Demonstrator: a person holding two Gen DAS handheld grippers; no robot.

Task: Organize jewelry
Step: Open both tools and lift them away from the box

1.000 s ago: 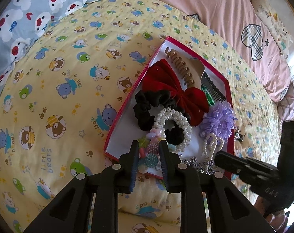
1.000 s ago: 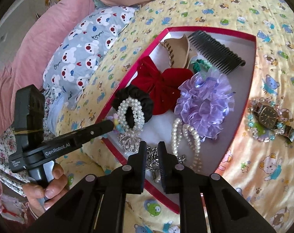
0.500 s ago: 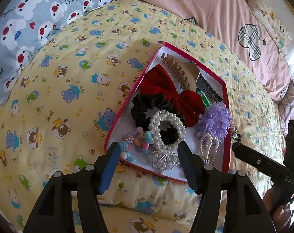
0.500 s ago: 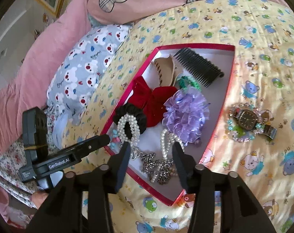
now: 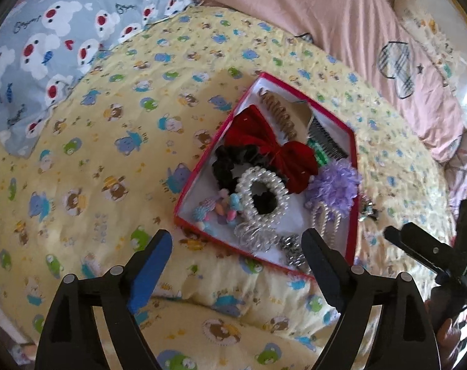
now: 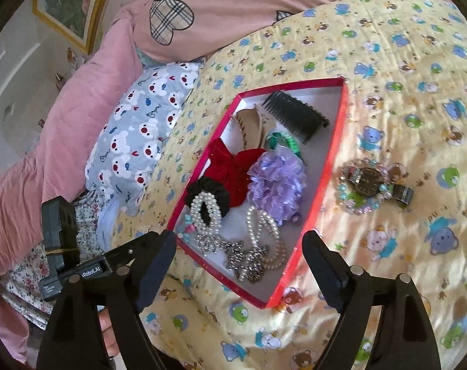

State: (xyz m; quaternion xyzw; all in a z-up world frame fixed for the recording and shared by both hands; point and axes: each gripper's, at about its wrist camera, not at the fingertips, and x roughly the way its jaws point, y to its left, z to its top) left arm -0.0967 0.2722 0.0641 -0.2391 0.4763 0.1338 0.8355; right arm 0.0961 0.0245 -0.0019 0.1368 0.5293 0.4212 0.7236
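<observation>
A red-rimmed box [image 5: 202,166] [image 6: 332,154] lies on the yellow bear-print quilt. In it lie a red bow [image 5: 264,141], a black scrunchie, a pearl scrunchie [image 5: 261,195] [image 6: 204,212], a pastel bead bracelet [image 5: 221,209], a purple flower [image 6: 276,185], pearl strands, a silver chain [image 6: 245,257], a black comb [image 6: 295,114] and a beige clip. A wristwatch [image 6: 369,182] inside a bead bracelet rests on the quilt right of the box. My left gripper [image 5: 236,262] hangs above the box's near edge, jaws opening, nothing between them. My right gripper [image 6: 239,265] is likewise opening and empty over the chain.
A blue-grey animal-print pillow [image 5: 48,46] lies left of the box and a pink duvet [image 5: 326,15] behind it. The other gripper shows at each view's edge, with a hand below it. A framed picture [image 6: 73,3] hangs on the wall.
Both grippers went from shut to wide open and drew back and up from the box. The bead bracelet and the silver chain they were pinching now lie in the box.
</observation>
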